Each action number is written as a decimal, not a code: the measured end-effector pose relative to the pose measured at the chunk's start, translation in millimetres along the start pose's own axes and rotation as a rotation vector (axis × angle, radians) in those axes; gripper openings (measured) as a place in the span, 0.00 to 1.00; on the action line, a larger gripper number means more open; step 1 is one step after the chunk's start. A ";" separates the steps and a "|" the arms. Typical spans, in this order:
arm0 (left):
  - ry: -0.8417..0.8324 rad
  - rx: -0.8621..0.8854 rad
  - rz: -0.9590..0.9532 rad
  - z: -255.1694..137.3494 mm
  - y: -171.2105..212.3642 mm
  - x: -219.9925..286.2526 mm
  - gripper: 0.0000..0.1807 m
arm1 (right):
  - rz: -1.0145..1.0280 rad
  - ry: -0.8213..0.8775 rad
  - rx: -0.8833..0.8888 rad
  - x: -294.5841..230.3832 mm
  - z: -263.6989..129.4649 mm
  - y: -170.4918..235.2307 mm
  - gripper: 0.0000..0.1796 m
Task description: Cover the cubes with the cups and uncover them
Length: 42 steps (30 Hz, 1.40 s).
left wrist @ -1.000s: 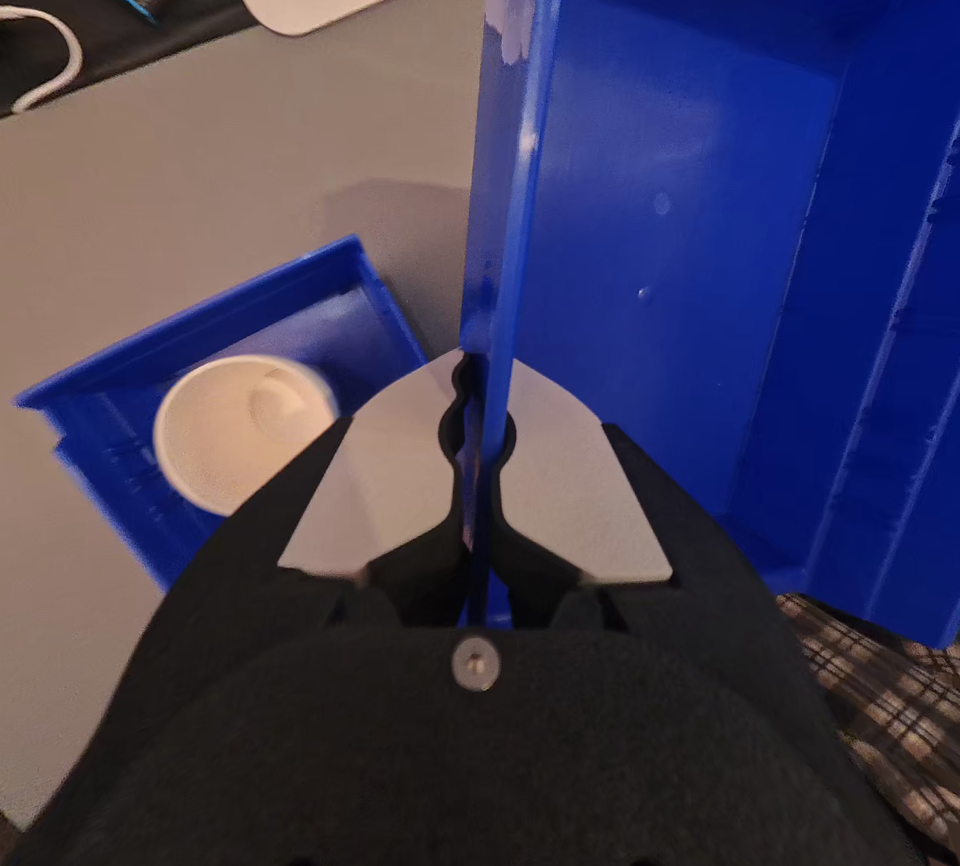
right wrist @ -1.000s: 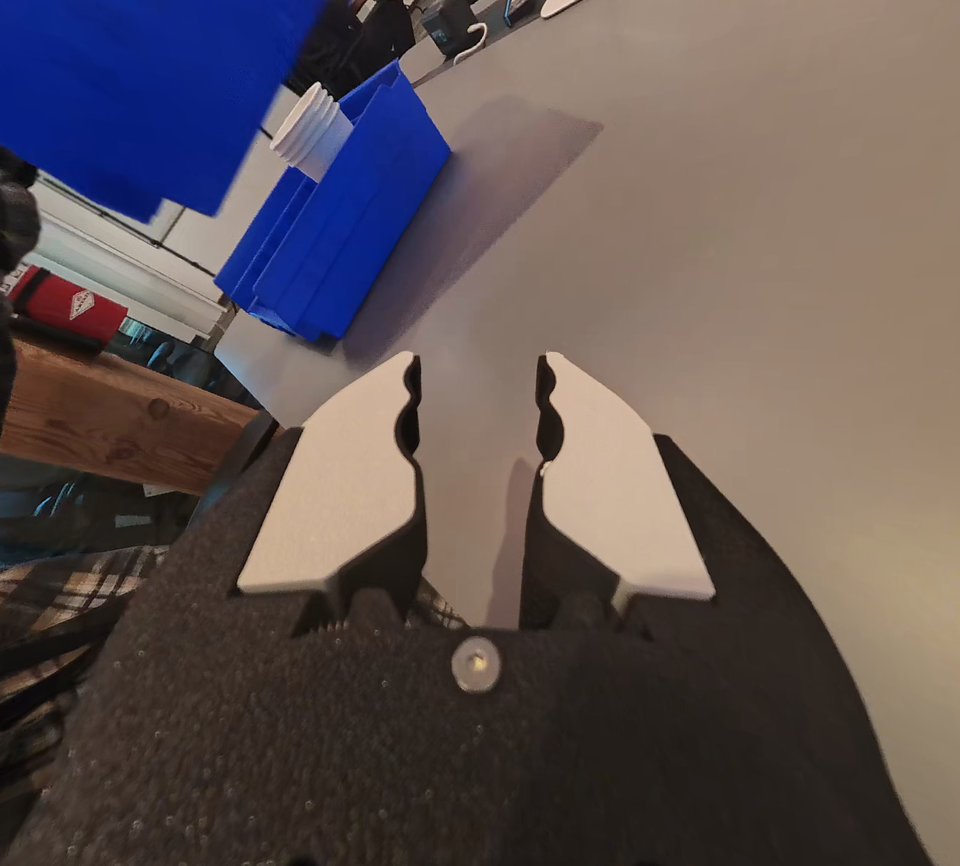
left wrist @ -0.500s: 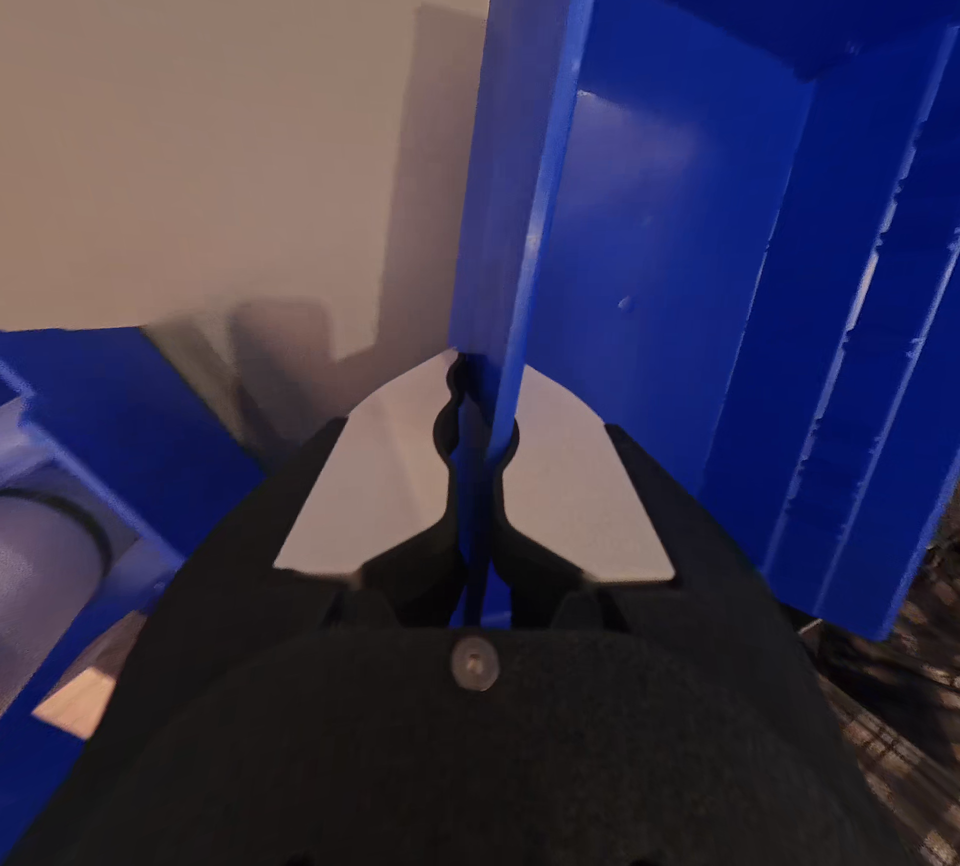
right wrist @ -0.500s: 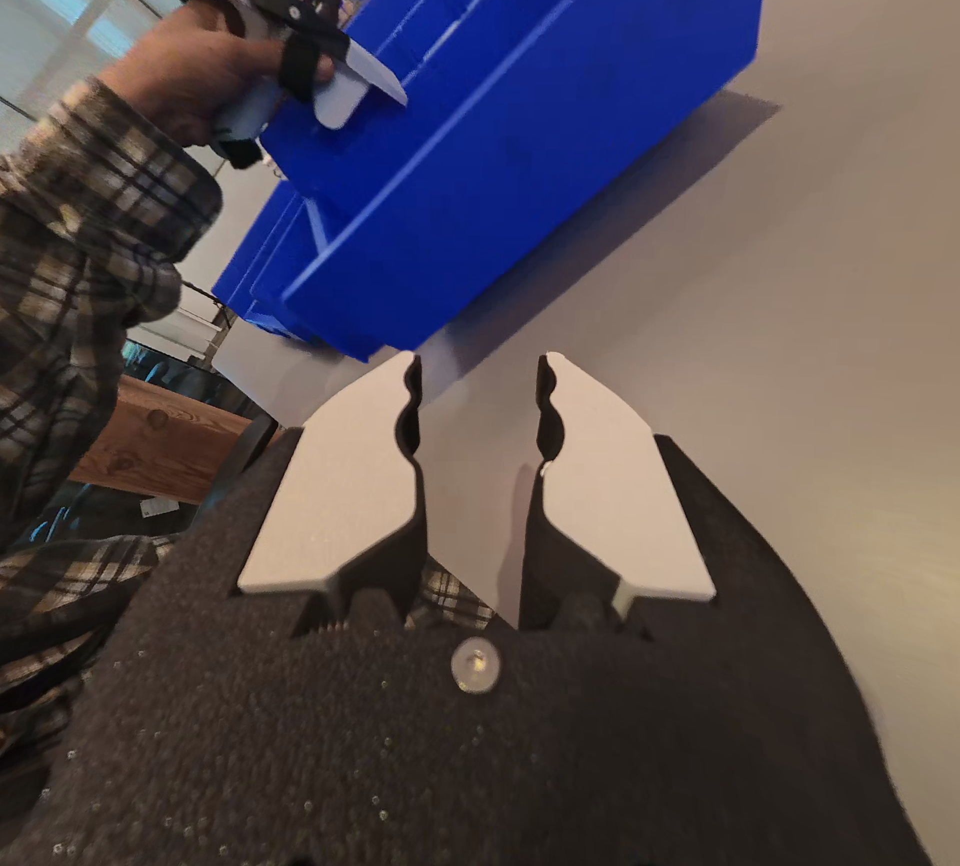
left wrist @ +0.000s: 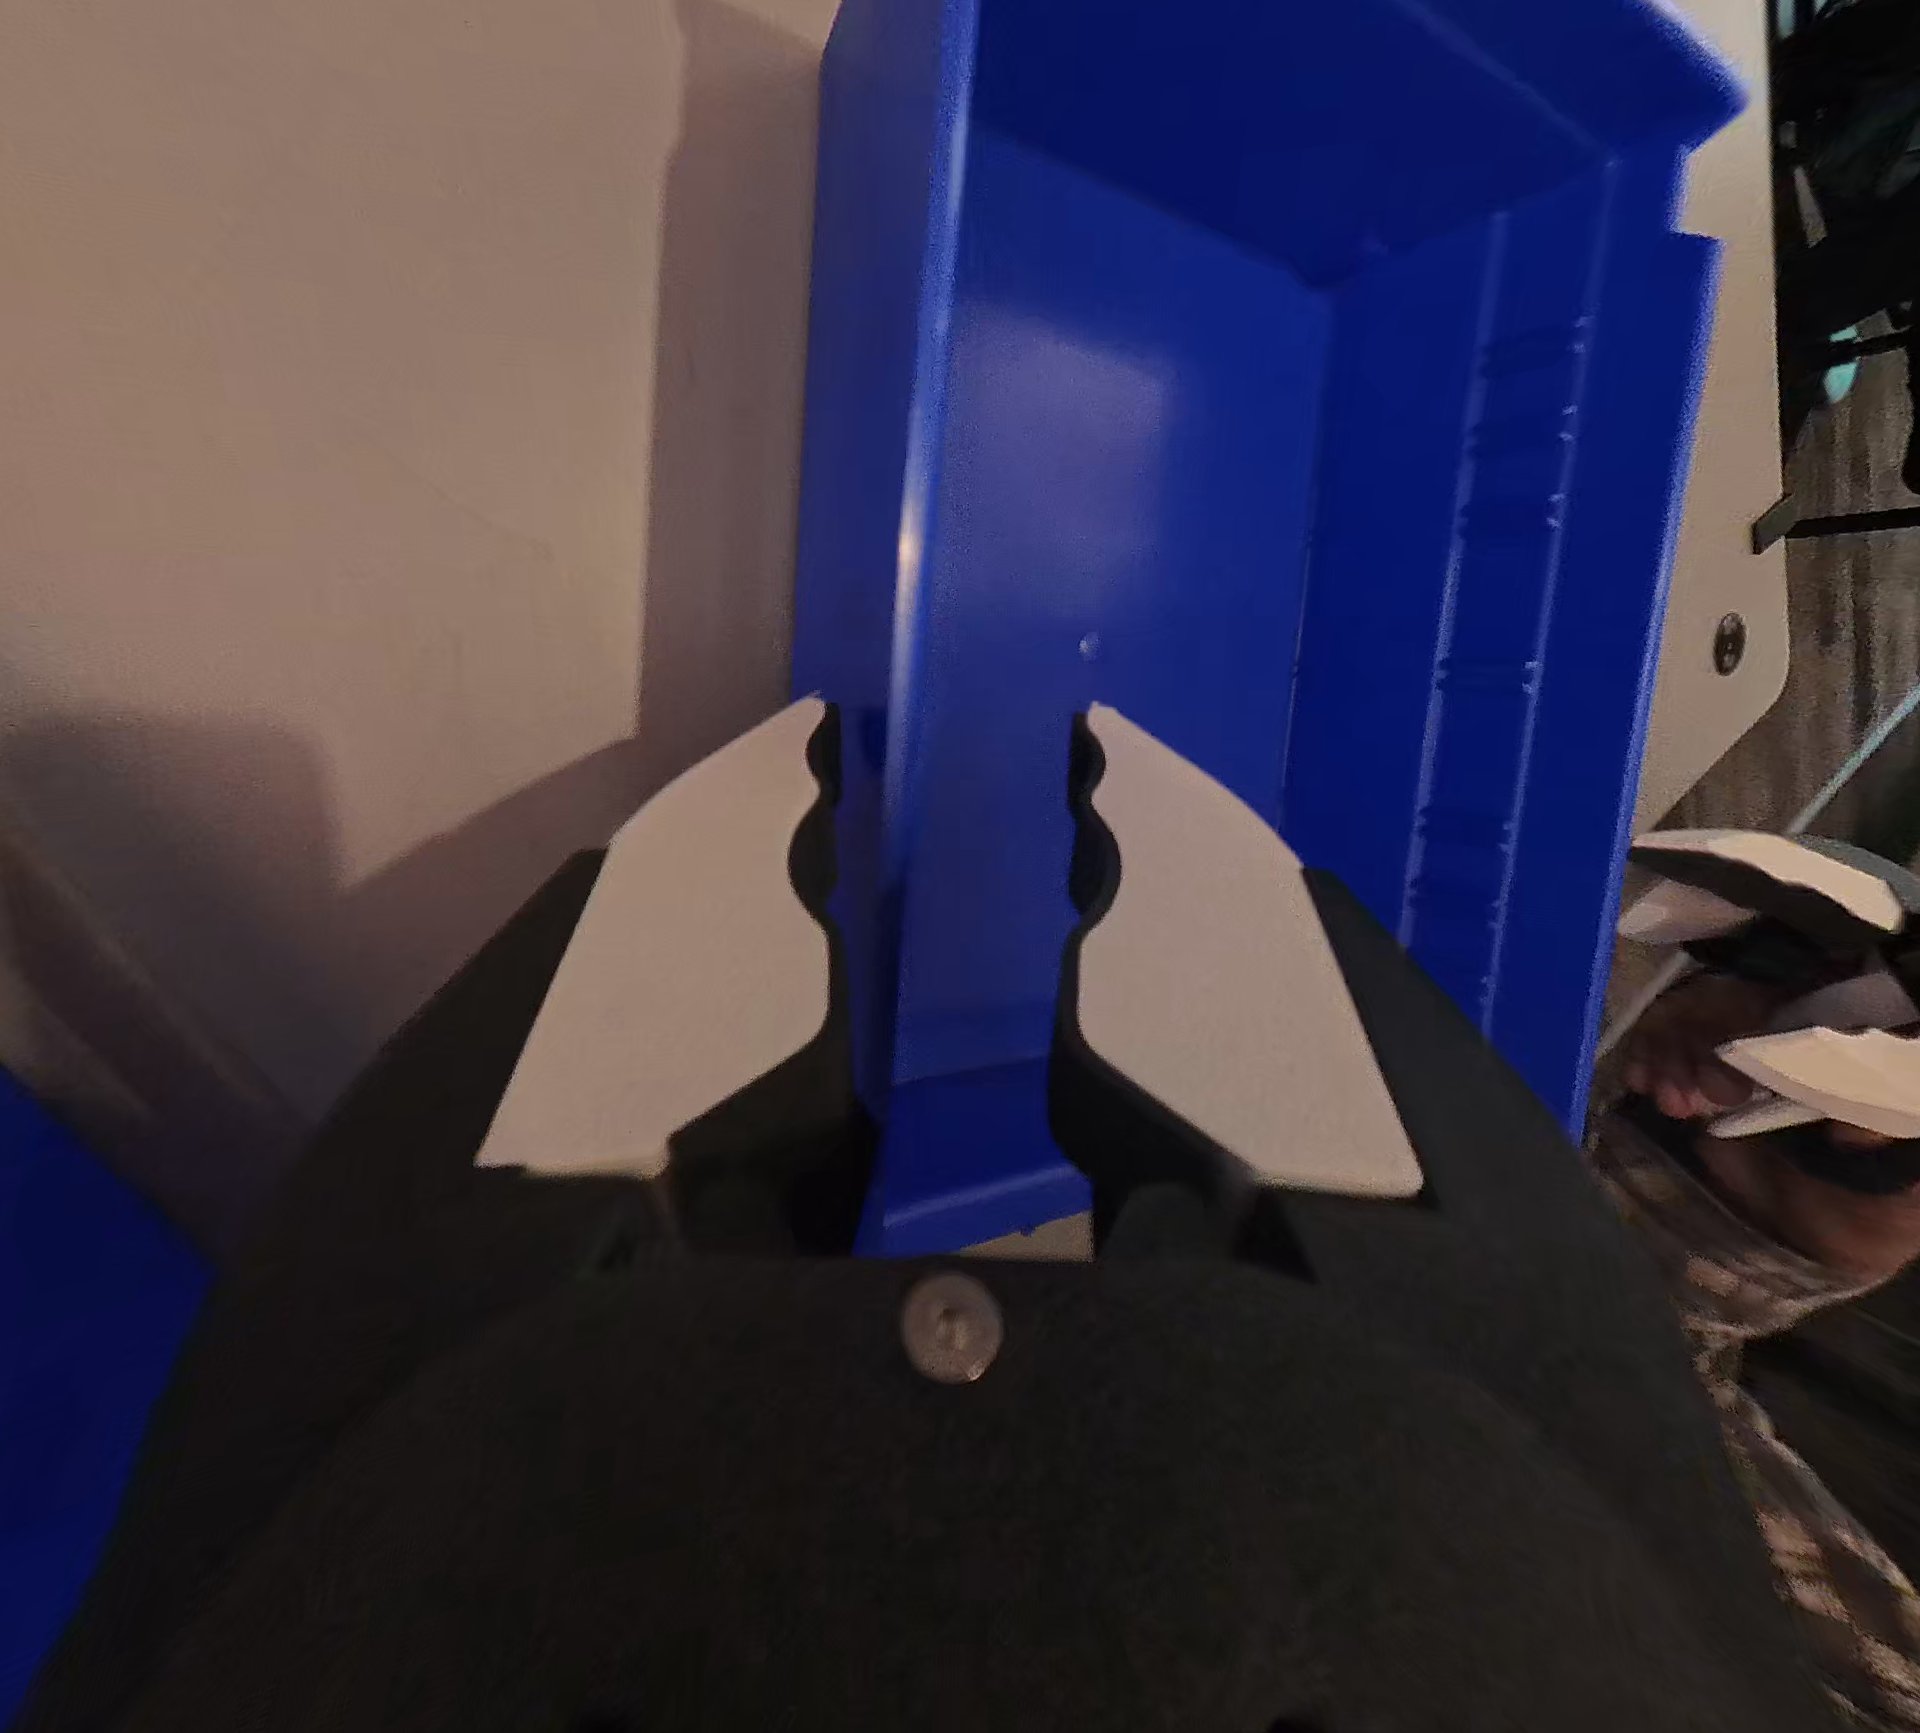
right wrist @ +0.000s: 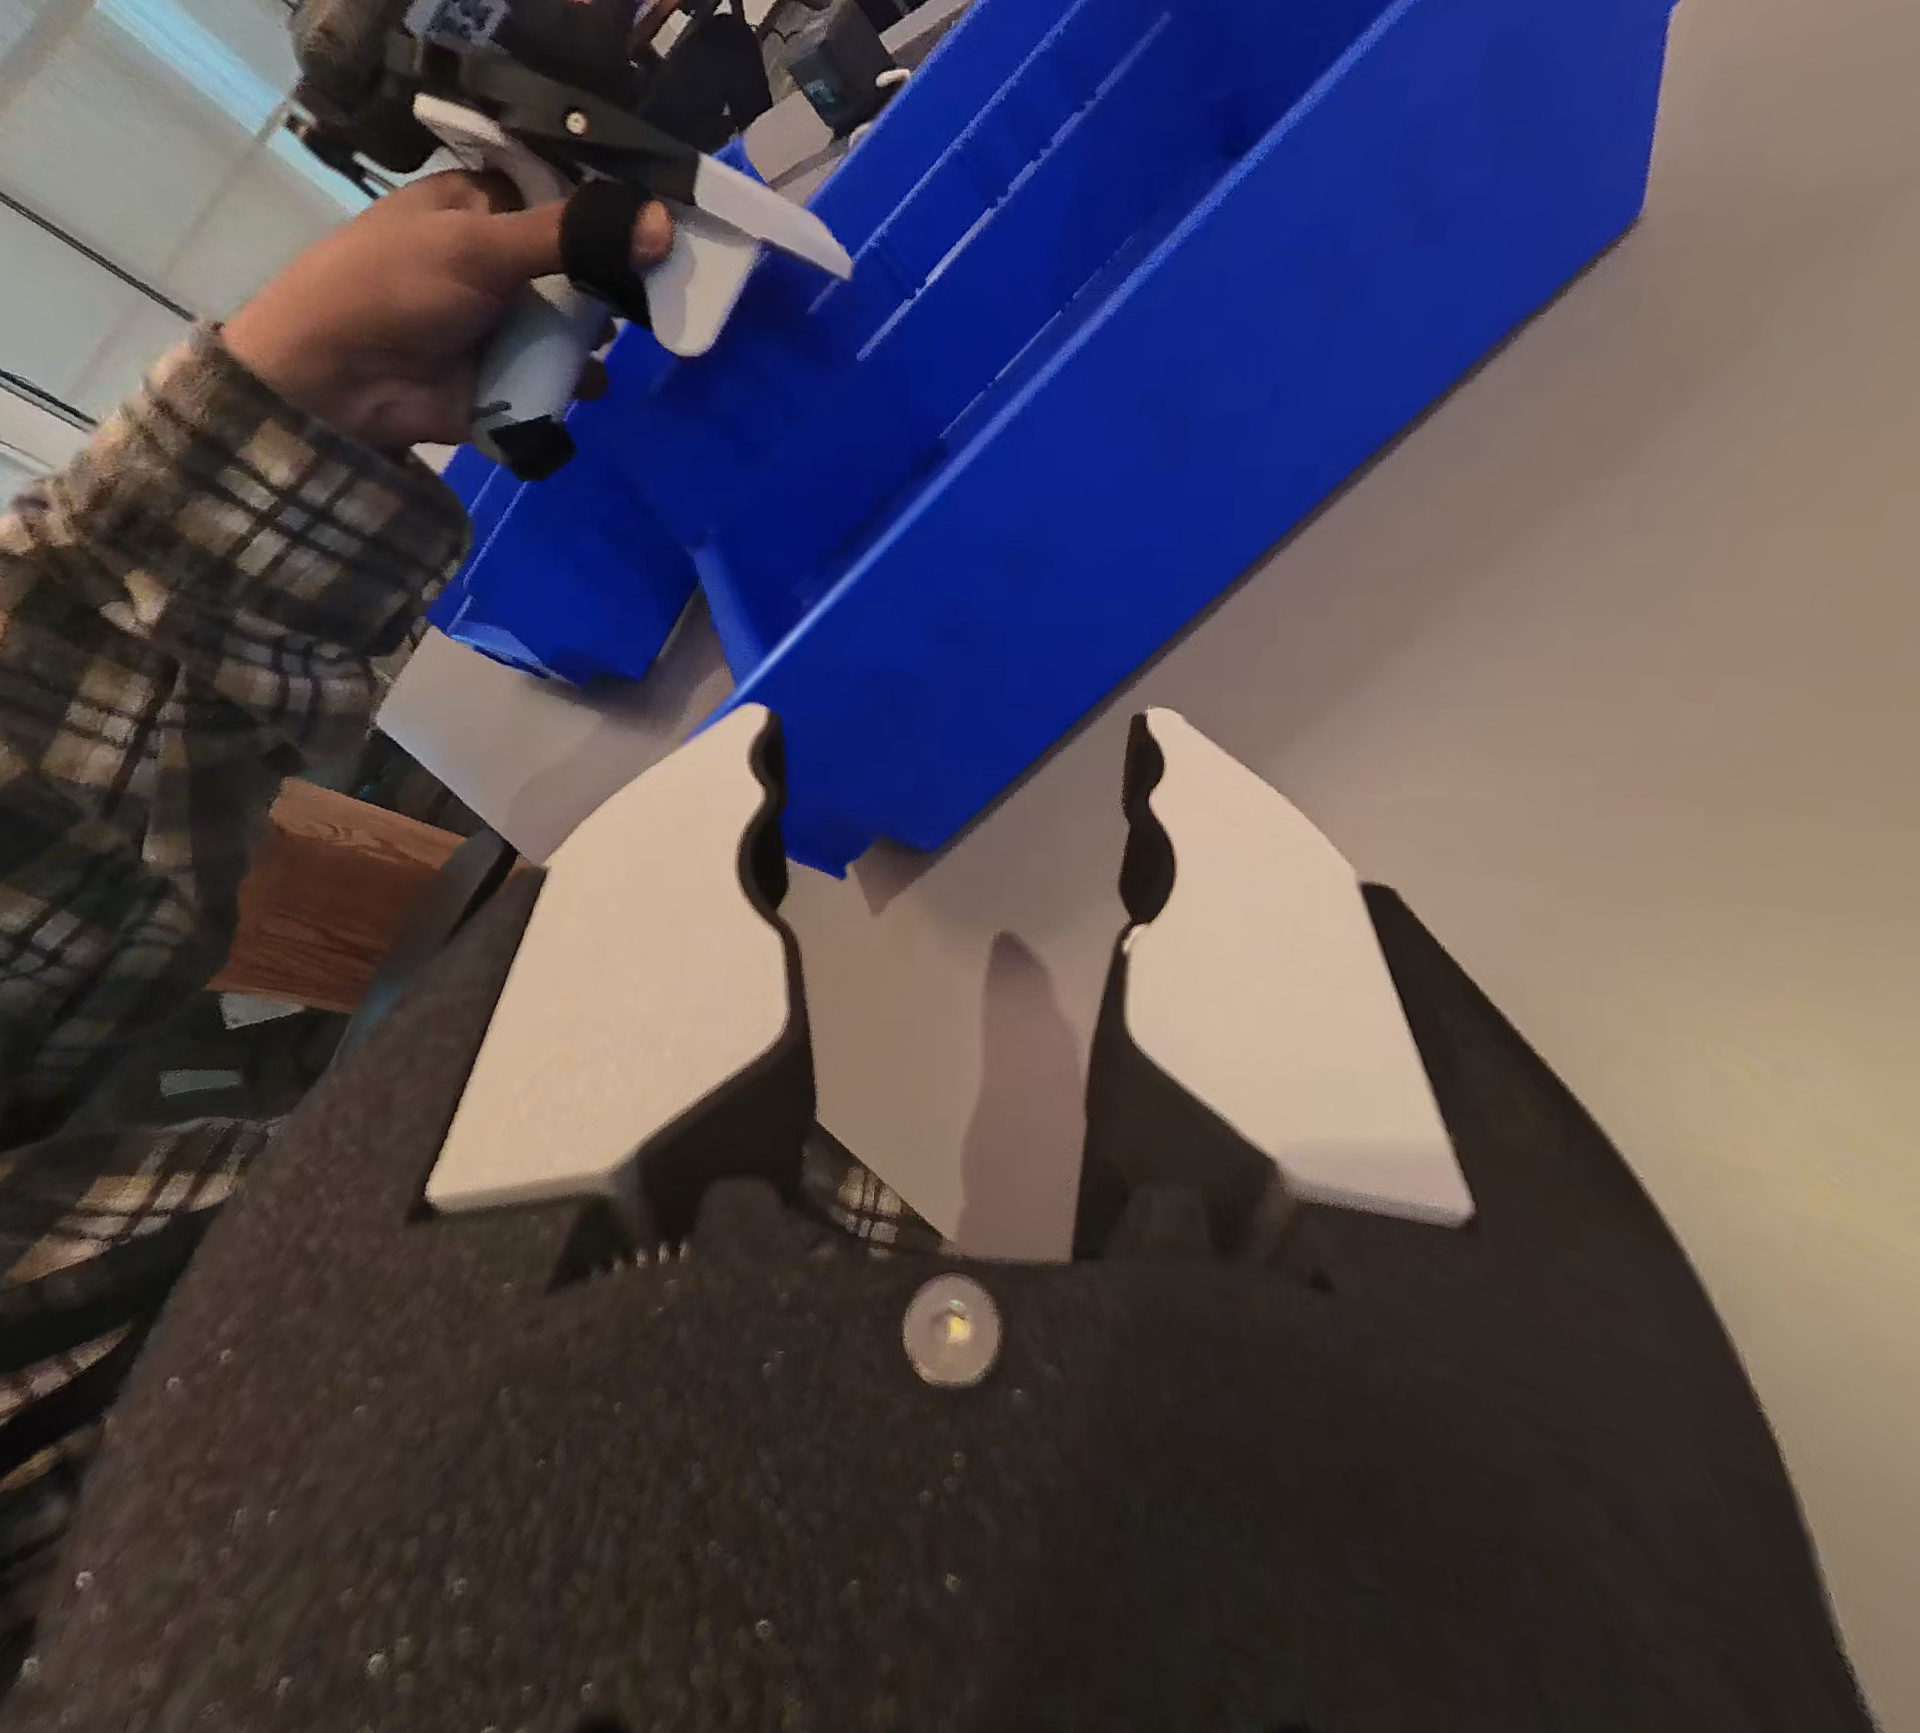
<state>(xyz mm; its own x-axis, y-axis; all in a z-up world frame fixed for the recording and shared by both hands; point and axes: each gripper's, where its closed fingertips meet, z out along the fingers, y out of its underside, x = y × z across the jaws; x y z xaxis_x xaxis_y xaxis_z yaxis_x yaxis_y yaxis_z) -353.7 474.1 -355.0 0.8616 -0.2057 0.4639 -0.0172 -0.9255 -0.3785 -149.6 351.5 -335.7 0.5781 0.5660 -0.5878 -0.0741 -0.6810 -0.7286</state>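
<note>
Grey tabletop [right wrist: 1558, 748] is carrying a big blue bin [left wrist: 1195, 436] w/ a second blue bin [right wrist: 561, 582] sitting just behind it; cups & cubes aren't showing in either view. Left gripper [left wrist: 951, 717] is standing part-open, jaws straddling the big bin's near wall but not clamping it. Right gripper [right wrist: 951, 727] is hovering part-open & empty over bare table, just short of the bin's corner.
</note>
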 end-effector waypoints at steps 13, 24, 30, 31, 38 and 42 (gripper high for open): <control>0.135 0.333 0.369 -119.3 15.1 55.4 0.37 | -0.029 0.231 -0.179 -4.1 36.3 -20.6 0.49; 0.180 0.526 0.501 -215.6 98.0 5.3 0.32 | 0.028 0.451 -0.419 16.7 70.4 -17.9 0.47; 0.192 0.567 0.491 -227.7 112.6 -21.8 0.30 | 0.065 0.532 -0.571 22.1 81.4 -3.0 0.36; 0.209 0.571 0.491 -229.0 114.3 -23.2 0.30 | 0.073 0.539 -0.601 23.0 82.7 0.1 0.33; 0.269 0.580 0.519 -241.8 128.0 -25.9 0.28 | 0.107 0.667 -0.729 48.7 74.1 3.1 0.12; 0.269 0.616 0.532 -252.8 129.0 -26.7 0.27 | 0.159 0.700 -0.737 74.6 60.5 -9.3 0.04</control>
<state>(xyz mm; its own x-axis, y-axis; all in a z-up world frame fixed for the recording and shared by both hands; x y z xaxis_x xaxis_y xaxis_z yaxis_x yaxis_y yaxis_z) -507.1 279.8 -213.7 0.6660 -0.7043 0.2456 -0.0395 -0.3622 -0.9313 -154.9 428.2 -394.1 0.9668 0.2071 -0.1496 0.1893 -0.9739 -0.1251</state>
